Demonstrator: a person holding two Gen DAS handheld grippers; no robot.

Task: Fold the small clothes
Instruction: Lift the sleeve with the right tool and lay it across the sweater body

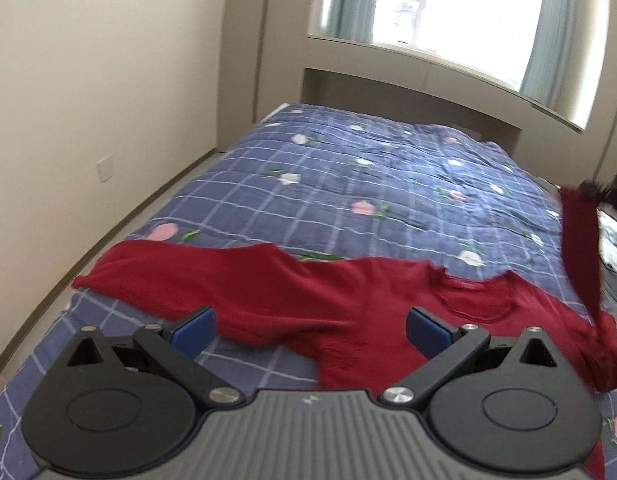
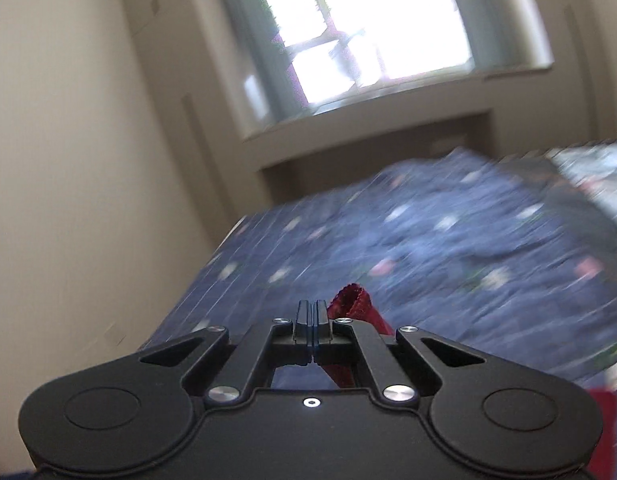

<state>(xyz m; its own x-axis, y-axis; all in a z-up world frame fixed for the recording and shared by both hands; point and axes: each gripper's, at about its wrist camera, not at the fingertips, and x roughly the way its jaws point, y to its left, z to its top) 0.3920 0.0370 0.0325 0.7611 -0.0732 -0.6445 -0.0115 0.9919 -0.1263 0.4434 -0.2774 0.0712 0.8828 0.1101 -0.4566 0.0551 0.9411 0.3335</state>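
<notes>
A dark red sweater (image 1: 308,292) lies spread across the near part of the bed, one sleeve stretched out to the left. My left gripper (image 1: 308,330) hovers open just above its body, blue pads (image 1: 192,330) wide apart with nothing between them. At the right edge, the other sleeve (image 1: 580,248) is lifted off the quilt and hangs from my right gripper (image 1: 590,191), which looks dark and blurred there. In the right wrist view, the right gripper (image 2: 309,318) is shut, with the red cuff (image 2: 350,304) sticking out beside its fingers.
The bed carries a blue checked quilt with flowers (image 1: 348,184). A cream wall (image 1: 88,100) runs along its left side and a bright window (image 1: 448,12) sits behind the head. Light-coloured clothes (image 1: 614,240) lie at the bed's right edge.
</notes>
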